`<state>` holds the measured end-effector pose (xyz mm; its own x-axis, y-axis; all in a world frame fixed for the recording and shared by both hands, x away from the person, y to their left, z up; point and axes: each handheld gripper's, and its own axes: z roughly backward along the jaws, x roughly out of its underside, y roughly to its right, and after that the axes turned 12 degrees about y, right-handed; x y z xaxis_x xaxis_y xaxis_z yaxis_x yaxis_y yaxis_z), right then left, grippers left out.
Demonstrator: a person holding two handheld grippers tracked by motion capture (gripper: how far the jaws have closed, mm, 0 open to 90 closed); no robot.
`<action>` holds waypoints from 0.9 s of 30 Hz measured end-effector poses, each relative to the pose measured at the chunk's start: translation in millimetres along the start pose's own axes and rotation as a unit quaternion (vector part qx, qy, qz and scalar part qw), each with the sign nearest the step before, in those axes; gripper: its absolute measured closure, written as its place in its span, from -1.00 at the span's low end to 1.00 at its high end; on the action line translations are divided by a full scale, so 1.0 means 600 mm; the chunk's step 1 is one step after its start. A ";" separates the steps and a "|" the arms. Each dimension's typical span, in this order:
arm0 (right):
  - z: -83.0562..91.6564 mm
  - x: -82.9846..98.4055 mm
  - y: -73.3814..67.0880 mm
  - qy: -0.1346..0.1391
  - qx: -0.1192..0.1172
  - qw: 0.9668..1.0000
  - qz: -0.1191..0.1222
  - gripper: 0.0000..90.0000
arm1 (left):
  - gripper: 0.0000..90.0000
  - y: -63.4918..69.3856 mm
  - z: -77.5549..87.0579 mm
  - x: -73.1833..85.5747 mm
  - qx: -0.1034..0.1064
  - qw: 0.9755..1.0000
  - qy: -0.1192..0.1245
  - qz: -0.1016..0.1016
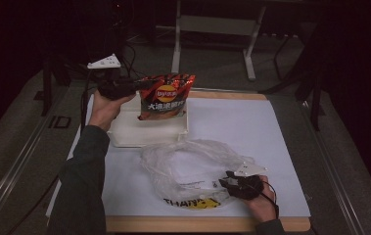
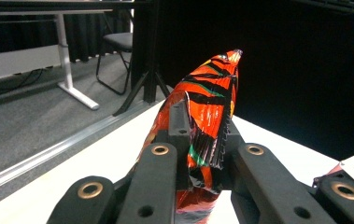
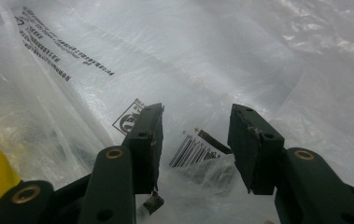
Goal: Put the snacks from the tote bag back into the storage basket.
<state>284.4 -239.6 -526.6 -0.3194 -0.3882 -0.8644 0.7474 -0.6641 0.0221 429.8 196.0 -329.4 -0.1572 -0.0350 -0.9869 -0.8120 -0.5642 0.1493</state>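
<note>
Two tongs: left [image 1: 141, 84] pinches chip bag's [image 1: 166, 98] edge.

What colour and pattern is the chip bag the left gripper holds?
The chip bag is bright orange-red with black stripes; the left gripper view shows it best.

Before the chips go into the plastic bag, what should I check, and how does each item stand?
1. Left gripper shut on chip bag: ok.
2. Chip bag lifted off the white tray: ok.
3. Plastic bag lies on the table near the chips: ok.
4. Right gripper at the plastic bag: ok.
5. Right gripper gripping the film: not ok, jaws stand apart.
6. Bag mouth open wide enough: cannot tell.
</note>
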 end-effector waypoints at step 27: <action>-0.002 0.003 0.000 -0.002 -0.001 1.000 0.000 0.21 | 0.84 -0.032 -0.024 0.037 -0.014 1.000 -0.010 0.020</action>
<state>284.6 -239.9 -528.5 -0.3222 -0.3900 -0.8626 0.7486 -0.6627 0.0201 449.8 193.9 -355.1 -0.2011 -0.0410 -0.9787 -0.7887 -0.5858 0.1865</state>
